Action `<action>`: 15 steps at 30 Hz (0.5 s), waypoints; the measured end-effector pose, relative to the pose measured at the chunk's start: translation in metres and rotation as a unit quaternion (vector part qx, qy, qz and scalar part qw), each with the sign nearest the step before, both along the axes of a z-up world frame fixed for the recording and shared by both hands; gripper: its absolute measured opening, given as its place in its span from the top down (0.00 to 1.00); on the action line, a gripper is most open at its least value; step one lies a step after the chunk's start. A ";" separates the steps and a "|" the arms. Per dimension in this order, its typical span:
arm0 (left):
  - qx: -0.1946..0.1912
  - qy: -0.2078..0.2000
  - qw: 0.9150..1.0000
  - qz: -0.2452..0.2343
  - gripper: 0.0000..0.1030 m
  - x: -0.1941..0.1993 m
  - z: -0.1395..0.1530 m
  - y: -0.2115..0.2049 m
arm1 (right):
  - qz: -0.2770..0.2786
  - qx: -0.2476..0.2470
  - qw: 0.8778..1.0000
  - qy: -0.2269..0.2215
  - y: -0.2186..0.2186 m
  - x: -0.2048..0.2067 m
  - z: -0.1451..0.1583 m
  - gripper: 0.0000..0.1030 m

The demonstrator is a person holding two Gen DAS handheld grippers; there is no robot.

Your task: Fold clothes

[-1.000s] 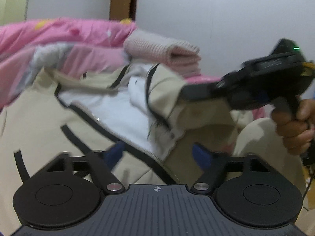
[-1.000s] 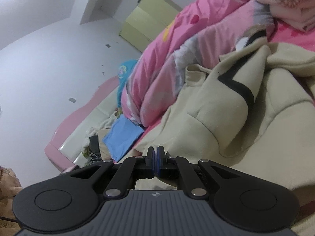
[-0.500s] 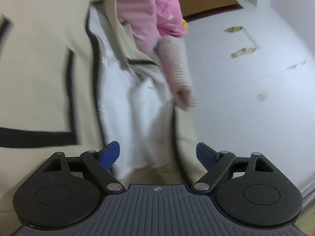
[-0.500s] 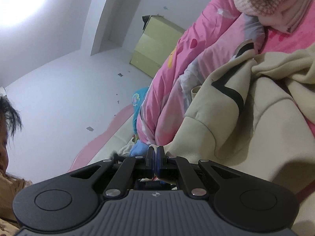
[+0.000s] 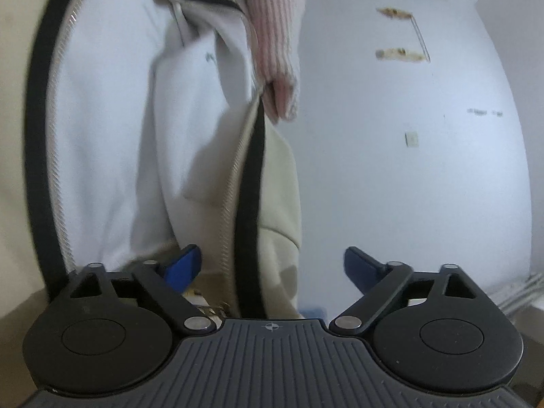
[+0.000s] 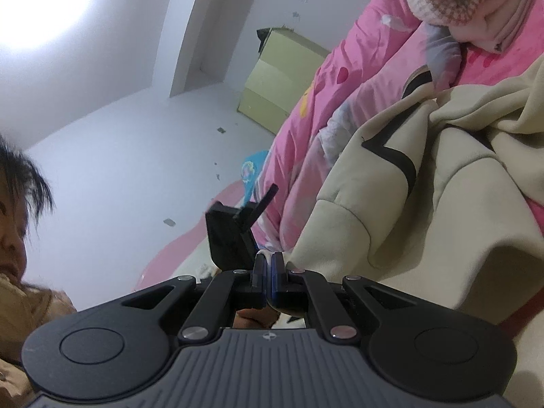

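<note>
the left gripper [image 5: 270, 265] has its jaws wide apart and closing; the black-trimmed zipper edge of the cream jacket [image 5: 268, 183] runs up between its blue pads [image 5: 182, 265], but neither pad presses on the cloth. in the left wrist view the jacket fills the picture from 7 o'clock round to 12 o'clock, its white lining [image 5: 112, 119] laid open. a folded pink knit [image 5: 277, 51] lies at 12 o'clock, touching the jacket's far edge, with a white wall [image 5: 408, 170] at 3 o'clock.

the right gripper [image 6: 268, 268] is closed, pads together with nothing between them. in its view the jacket lies from 2 to 4 o'clock on a pink quilt [image 6: 340, 95] on the bed. a yellow-green cabinet [image 6: 278, 85] stands at 12 o'clock. part of the other gripper shows just beyond the fingertips.
</note>
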State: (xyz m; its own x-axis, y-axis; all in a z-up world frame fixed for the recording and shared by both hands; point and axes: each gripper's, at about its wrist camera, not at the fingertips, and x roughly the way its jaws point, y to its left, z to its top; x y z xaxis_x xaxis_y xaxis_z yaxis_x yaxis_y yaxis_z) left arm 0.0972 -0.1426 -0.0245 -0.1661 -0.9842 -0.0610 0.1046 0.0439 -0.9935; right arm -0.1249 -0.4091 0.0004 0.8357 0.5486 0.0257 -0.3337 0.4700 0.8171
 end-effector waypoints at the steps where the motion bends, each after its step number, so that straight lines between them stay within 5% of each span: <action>1: -0.001 -0.002 1.000 -0.005 0.25 -0.002 0.001 -0.002 | 0.000 -0.008 1.000 0.002 0.001 -0.001 0.001 0.99; 9: -0.001 -0.040 0.999 0.000 0.50 -0.006 0.014 0.013 | 0.001 -0.093 0.996 0.012 0.015 -0.005 0.013 0.99; 15: 0.012 -0.068 0.998 -0.001 0.65 -0.014 0.017 0.025 | 0.007 -0.194 0.980 0.036 0.038 -0.005 0.019 0.99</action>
State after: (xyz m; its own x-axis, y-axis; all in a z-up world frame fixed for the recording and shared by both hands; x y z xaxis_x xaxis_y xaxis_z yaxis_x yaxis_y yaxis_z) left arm 0.0829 -0.1178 -0.0071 -0.1558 -0.9821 -0.1059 0.2380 0.0667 -0.9690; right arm -0.1295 -0.3711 0.0199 0.8198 0.5173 -0.2457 -0.2912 0.7460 0.5989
